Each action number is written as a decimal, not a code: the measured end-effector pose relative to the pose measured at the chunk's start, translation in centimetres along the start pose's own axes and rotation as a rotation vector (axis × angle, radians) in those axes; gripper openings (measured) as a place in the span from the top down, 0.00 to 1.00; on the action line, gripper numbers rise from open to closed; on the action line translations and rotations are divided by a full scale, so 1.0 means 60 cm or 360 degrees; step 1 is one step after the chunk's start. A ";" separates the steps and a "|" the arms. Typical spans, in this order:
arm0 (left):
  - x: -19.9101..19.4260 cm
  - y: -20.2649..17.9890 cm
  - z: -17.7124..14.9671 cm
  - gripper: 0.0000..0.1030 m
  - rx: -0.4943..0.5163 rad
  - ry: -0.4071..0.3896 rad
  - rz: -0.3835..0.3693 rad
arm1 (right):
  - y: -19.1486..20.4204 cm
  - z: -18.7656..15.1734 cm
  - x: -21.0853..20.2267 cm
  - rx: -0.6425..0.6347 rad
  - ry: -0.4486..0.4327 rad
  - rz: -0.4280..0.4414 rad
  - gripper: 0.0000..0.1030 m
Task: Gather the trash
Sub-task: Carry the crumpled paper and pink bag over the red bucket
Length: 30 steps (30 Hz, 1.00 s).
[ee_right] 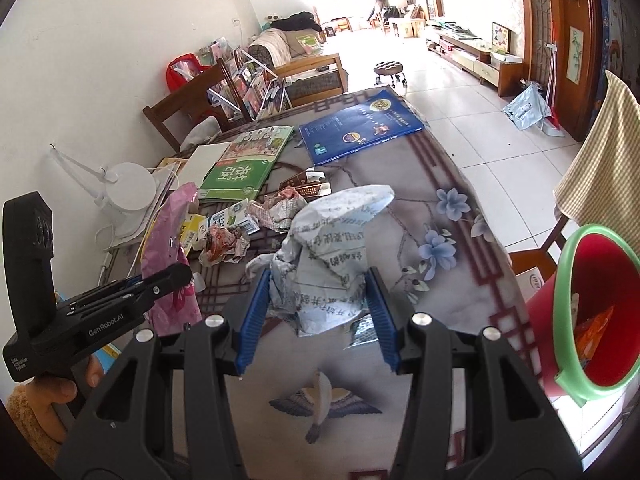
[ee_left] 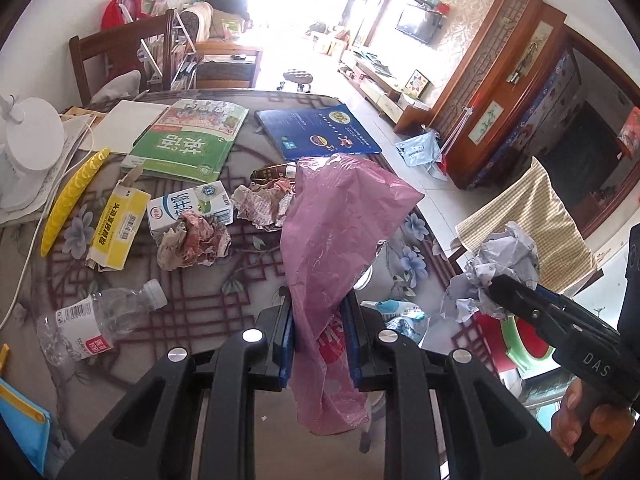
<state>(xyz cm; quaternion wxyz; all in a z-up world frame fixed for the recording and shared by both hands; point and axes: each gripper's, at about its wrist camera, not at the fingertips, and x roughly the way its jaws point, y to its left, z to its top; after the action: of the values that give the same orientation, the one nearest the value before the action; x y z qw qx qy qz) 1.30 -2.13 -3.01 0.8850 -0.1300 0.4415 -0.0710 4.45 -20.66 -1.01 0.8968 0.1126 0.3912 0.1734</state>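
Trash covers the counter [ee_left: 224, 280] before us. Our left tool [ee_left: 318, 320] is clamped nearly closed on a pink plastic bag [ee_left: 340, 220], lifted above the counter. Our right tool [ee_right: 318, 312] grips a crumpled newspaper ball [ee_right: 328, 252], also raised. Beyond the pink bag lie a milk carton [ee_left: 192, 208], a yellow box [ee_left: 118, 228] and a crushed bottle [ee_left: 96, 320]. A red bin [ee_right: 596, 316] stands right of the newspaper.

Bag [ee_left: 340, 232]: thin pink plastic, glossy, wrinkled. Paper wad [ee_right: 328, 256]: crumpled, matt, printed. Bottle [ee_left: 92, 320]: clear crushed plastic. Bench [ee_right: 440, 240] cover: smooth, floral. Bin [ee_right: 596, 312]: glossy plastic.
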 end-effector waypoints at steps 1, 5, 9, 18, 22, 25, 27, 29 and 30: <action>0.002 -0.003 0.000 0.82 -0.0007 -0.0003 0.0005 | -0.006 0.002 -0.001 -0.0008 0.0001 0.0007 0.54; 0.006 -0.027 0.000 0.82 -0.0031 -0.0021 0.0028 | -0.032 0.011 -0.005 -0.0032 0.0004 0.0037 0.54; 0.010 -0.055 -0.002 0.82 -0.0054 -0.0042 0.0060 | -0.059 0.019 -0.008 -0.0060 0.0015 0.0076 0.54; 0.022 -0.113 -0.008 0.82 -0.0080 -0.0040 0.0120 | -0.119 0.025 -0.018 -0.0058 0.0028 0.0149 0.54; 0.025 -0.140 -0.005 0.82 -0.0055 -0.0044 0.0136 | -0.147 0.029 -0.026 -0.0036 0.0014 0.0169 0.54; 0.027 -0.161 -0.001 0.82 -0.0030 -0.0052 0.0141 | -0.166 0.033 -0.031 -0.0017 -0.0003 0.0174 0.54; 0.030 -0.175 0.002 0.82 -0.0014 -0.0052 0.0141 | -0.182 0.034 -0.037 0.0001 -0.0014 0.0175 0.54; 0.035 -0.190 0.005 0.82 0.0004 -0.0046 0.0136 | -0.199 0.035 -0.042 0.0021 -0.0025 0.0171 0.54; 0.038 -0.199 0.007 0.82 0.0012 -0.0042 0.0132 | -0.206 0.034 -0.045 0.0030 -0.0029 0.0168 0.54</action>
<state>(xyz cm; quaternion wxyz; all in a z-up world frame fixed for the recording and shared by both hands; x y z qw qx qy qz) 2.86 -14.00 -1.02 0.8934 -0.1091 0.4345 -0.0342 7.01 -33.19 -2.06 0.8888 0.1432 0.3782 0.2156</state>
